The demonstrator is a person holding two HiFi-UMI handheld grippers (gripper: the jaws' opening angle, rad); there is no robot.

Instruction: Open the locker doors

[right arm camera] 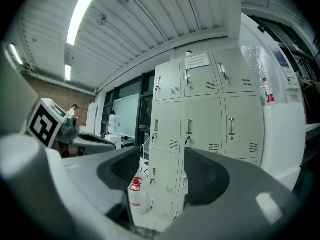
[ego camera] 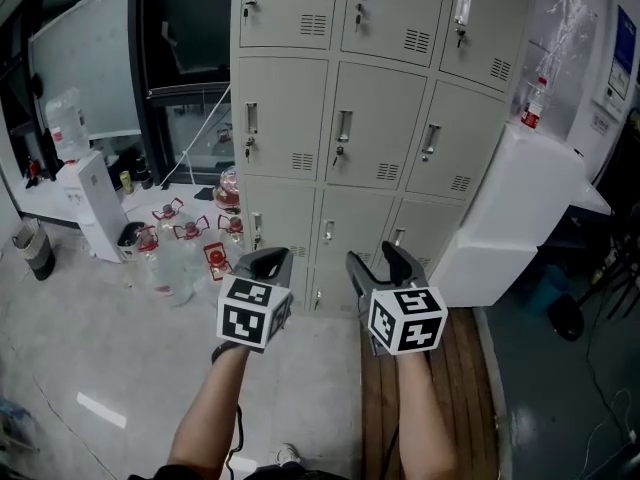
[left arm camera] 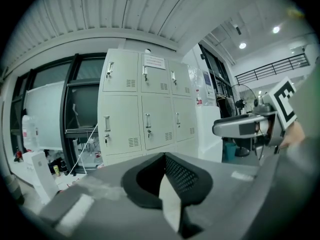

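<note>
locker doors [ego camera: 375, 128] | beige metal, three columns | all shut

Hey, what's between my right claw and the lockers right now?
Nothing: the right gripper view shows the right claw open and empty, with only open air up to the lockers. In the head view, the jugs stand off to the left.

Open floor [ego camera: 320, 388] runs straight to the shut lockers [ego camera: 380, 118]; water jugs [ego camera: 190, 243] crowd the left, a white box [ego camera: 510, 208] the right.
</note>
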